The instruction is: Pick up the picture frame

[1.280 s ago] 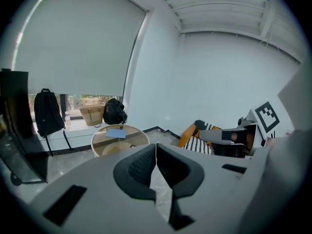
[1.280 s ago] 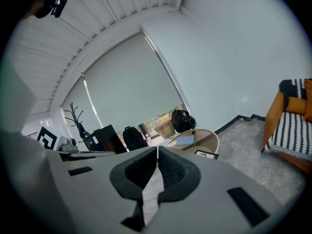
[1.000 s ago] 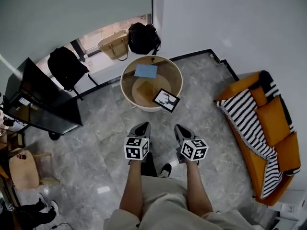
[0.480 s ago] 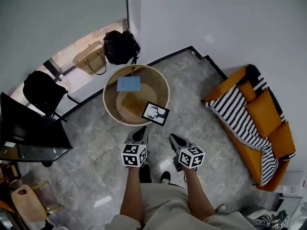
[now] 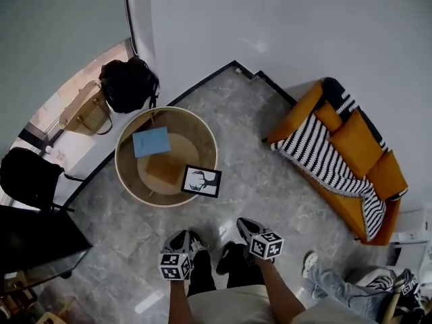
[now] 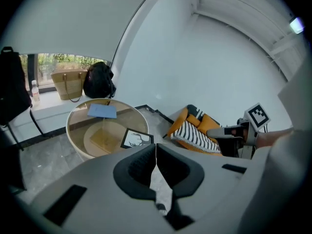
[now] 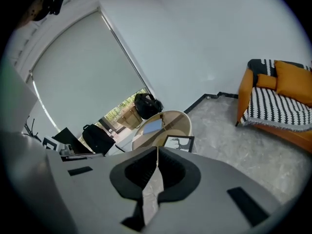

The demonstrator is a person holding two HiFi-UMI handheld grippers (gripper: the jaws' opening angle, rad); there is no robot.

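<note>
The picture frame [image 5: 201, 181], black with a deer head on white, lies on the near right edge of a round glass-topped table [image 5: 120, 169]. It also shows in the left gripper view [image 6: 137, 139] and in the right gripper view [image 7: 178, 143]. My left gripper [image 5: 182, 239] and right gripper [image 5: 244, 225] hang side by side above the grey floor, well short of the table. Each is shut with nothing between its jaws, as the left gripper [image 6: 155, 147] and right gripper [image 7: 157, 150] views show.
A blue book [image 5: 150, 141] lies on the glass. A black bag [image 5: 128, 84] and a straw bag [image 5: 84, 116] sit on the window ledge behind the table. An orange sofa [image 5: 370, 155] with a striped blanket stands at the right. Another person's legs [image 5: 331, 282] are at the lower right.
Both grippers have sunk and drawn back toward my body, still shut. In the head view the table and frame have slid left, and the sofa stands higher.
</note>
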